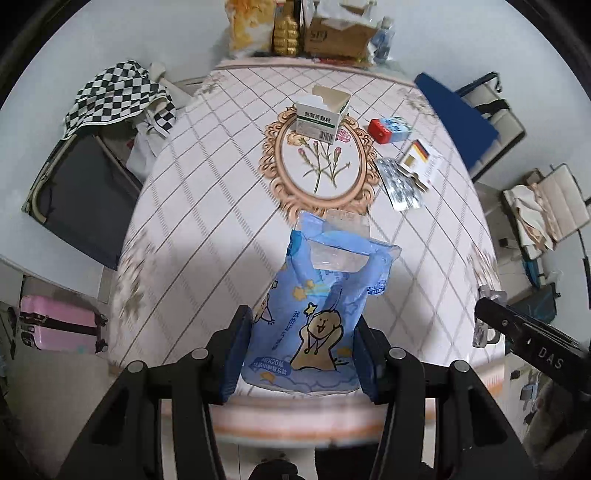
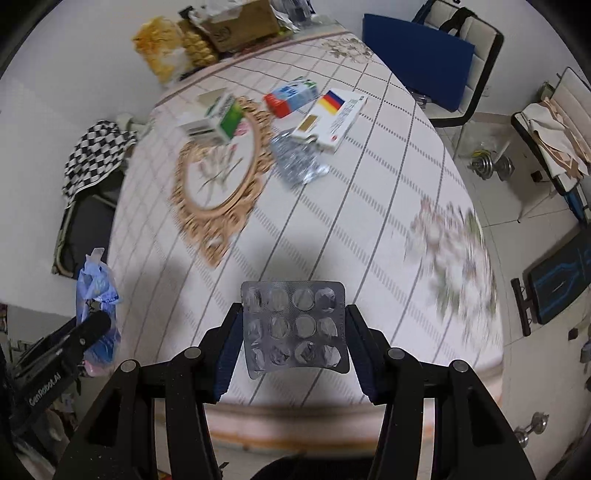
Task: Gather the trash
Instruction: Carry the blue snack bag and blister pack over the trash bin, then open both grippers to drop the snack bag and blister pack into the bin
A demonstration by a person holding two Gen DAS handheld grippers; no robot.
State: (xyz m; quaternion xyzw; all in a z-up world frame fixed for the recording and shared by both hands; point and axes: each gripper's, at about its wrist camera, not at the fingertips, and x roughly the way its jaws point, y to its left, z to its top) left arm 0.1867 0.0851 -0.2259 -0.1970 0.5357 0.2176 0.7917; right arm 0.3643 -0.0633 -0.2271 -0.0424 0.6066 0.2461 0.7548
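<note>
Motion blur smears the tabletop's floral print and the green medicine box; the cardboard box is cropped by the frame's top edge.

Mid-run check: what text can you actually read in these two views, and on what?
"DAS": right hand-held gripper, on its body.
"GenRobot.AI": left hand-held gripper, on its body.
"感冒灵颗粒": green-and-white box.
"X20": blue tissue pack; other characters unclear.
Red-and-blue box, flag-striped box, blister sheet: print unreadable.
</note>
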